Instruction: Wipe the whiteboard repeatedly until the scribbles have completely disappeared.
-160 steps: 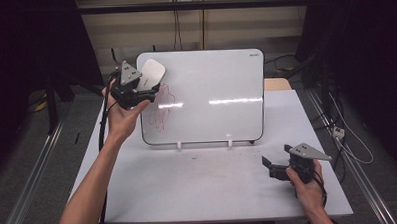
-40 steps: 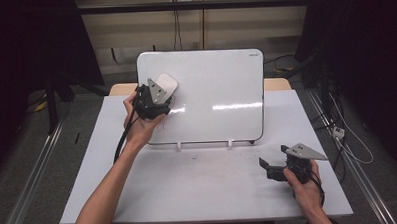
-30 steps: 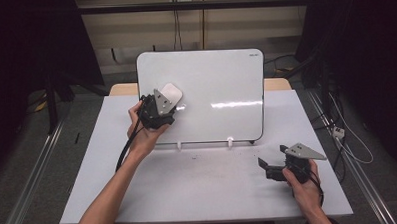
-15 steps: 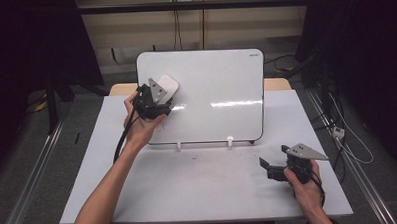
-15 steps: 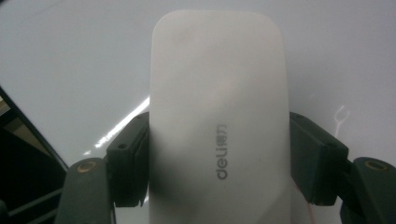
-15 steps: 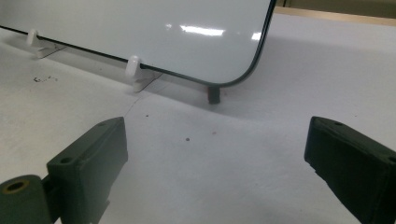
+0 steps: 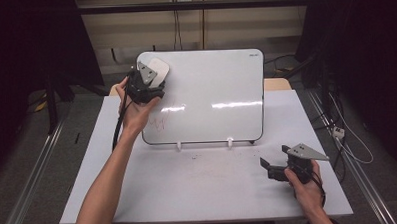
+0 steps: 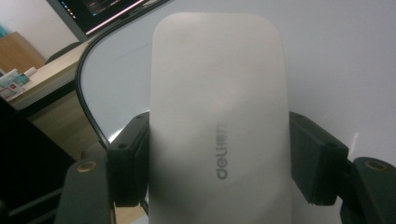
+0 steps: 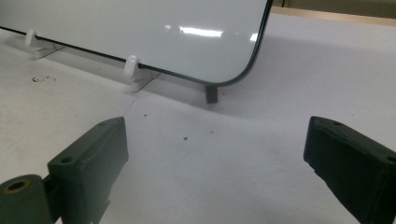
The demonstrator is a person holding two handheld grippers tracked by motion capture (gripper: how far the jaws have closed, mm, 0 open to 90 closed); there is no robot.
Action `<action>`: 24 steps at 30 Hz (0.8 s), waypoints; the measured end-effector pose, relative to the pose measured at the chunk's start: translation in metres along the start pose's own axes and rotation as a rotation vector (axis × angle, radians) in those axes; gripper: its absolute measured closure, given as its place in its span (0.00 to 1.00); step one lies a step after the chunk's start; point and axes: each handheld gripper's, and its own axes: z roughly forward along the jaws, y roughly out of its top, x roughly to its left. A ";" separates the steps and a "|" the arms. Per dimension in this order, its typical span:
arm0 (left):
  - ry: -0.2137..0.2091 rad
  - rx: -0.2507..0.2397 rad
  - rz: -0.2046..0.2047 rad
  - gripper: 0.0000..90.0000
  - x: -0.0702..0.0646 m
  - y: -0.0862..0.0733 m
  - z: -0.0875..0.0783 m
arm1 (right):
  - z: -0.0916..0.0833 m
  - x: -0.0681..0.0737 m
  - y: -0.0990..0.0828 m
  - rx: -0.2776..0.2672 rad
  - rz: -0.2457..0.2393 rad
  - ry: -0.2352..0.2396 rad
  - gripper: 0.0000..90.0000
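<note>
eraser: white rounded block with a faint grey logo on its back, sitting up at the top left corner of the whiteboard. From the high view I can't tell if it's pressed flat on the surface or just off it.

left gripper: the left gripper has it clamped from both sides, jaws squeezed on the long edges (makes sense, that leaves the wiping face free to meet the board). Hand is raised well off the table to reach that corner.

red scribble: some red marker squiggles low on the left part of the board, clearly below where the eraser is now. My guess is those are what's meant to get wiped, so the eraser would need to come down to them.

whiteboard: propped up tilted on two little white clips along its bottom edge, plus a small dark foot near the corner. Leaning back like that it probably takes a push without tipping, but I wouldn't lean hard on the top.

right gripper: the right gripper is parked low over the table at the near right, jaws spread wide with nothing between them (looks like it's just waiting its turn, well apart from the board).

table: white top, a few dark specks in front of the board.
</note>
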 end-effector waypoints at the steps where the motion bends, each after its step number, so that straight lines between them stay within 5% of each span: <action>1: 0.003 -0.008 -0.011 0.35 -0.001 0.000 0.000 | 0.000 0.000 0.000 0.000 0.000 0.000 0.07; 24: -0.028 0.010 0.059 0.35 -0.029 -0.014 -0.003 | 0.000 0.002 0.001 -0.003 -0.003 0.003 0.07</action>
